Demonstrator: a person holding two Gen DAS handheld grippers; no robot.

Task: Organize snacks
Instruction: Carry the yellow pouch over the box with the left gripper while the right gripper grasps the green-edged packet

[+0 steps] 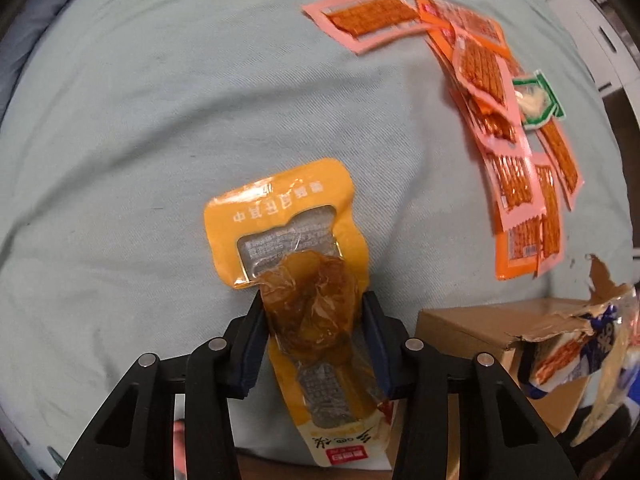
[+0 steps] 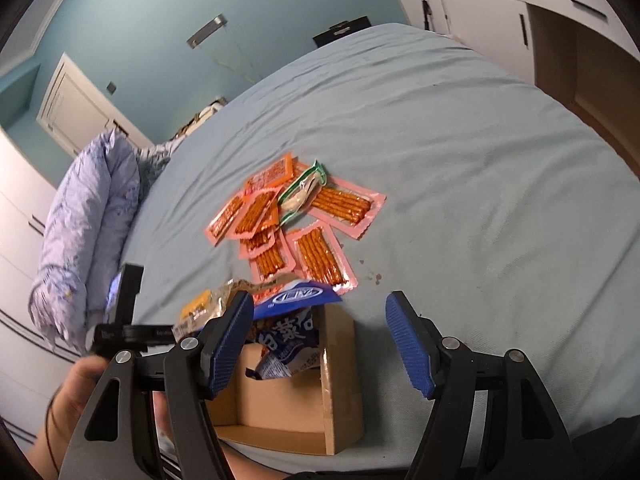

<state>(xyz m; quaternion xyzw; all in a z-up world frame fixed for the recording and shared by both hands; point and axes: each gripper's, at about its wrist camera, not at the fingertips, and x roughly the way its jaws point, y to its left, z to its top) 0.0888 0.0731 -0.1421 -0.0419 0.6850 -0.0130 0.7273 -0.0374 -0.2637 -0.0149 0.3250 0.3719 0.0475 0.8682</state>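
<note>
My left gripper is shut on a yellow snack packet with a clear window, held above the pale blue bedsheet; the packet also shows in the right wrist view, left of the box. My right gripper is open and empty, above a cardboard box that holds a blue-and-white snack bag. The box also shows in the left wrist view at the lower right. A pile of pink and orange snack-stick packets with one green packet lies on the bed beyond the box, and shows in the left wrist view too.
A rolled lilac quilt lies along the bed's left side. White cabinets stand at the far right and a white door at the far left. The bedsheet stretches wide to the right.
</note>
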